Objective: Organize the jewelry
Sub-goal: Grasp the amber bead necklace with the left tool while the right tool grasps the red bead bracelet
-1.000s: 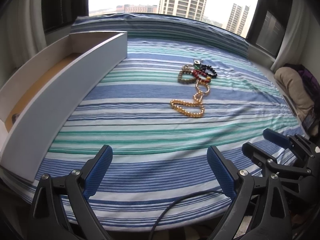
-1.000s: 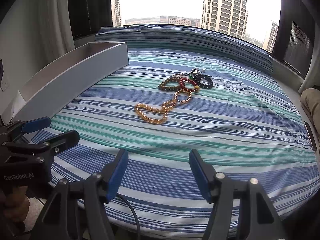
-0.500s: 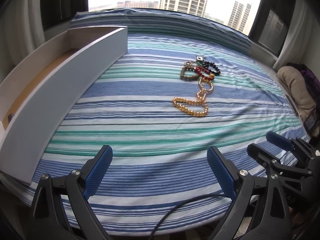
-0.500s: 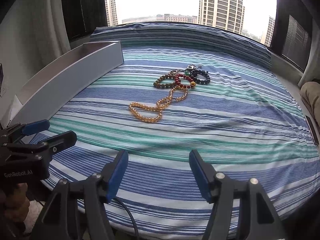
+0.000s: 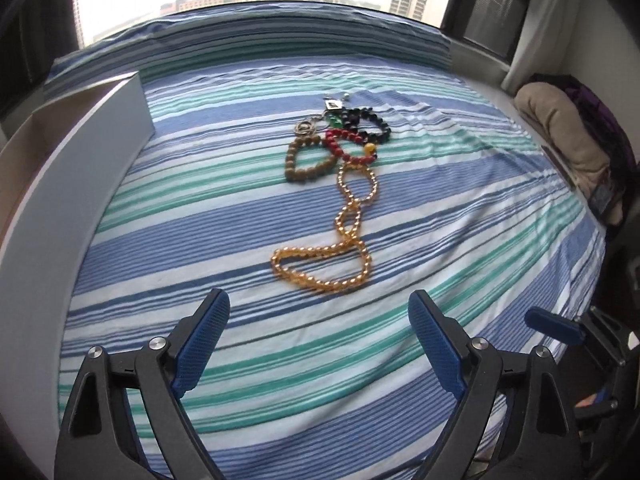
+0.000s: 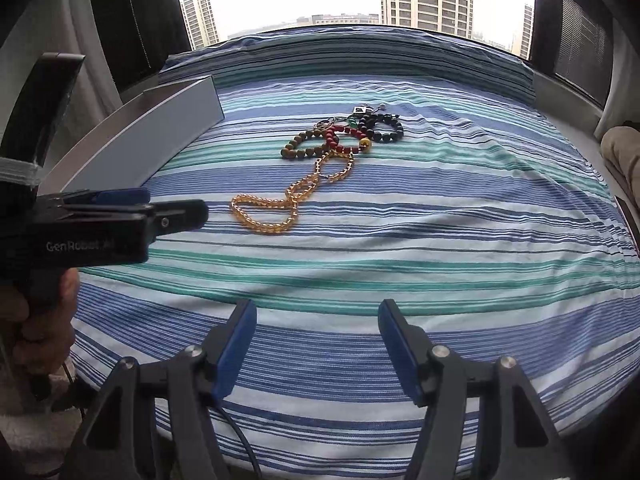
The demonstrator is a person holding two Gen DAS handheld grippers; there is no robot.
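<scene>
A golden bead necklace lies in loops on the striped bedspread. Behind it, a brown bead bracelet, a red one, a black one and a key ring with a pendant lie bunched together. A long white open box stands at the left. My left gripper hovers just short of the necklace. Its jaws are closing, still wide apart, with nothing between them. My right gripper is open and empty, further back near the front edge.
A beige cushion and dark purple cloth lie off the bed's right side. A hand holds the left gripper's handle at the bed's front left corner. A raised striped bolster and a window with tower blocks run along the back.
My left gripper has moved forward toward the golden necklace, and its jaws have narrowed slightly. The right gripper has crept a little closer to the bed. The jewelry has not moved.
</scene>
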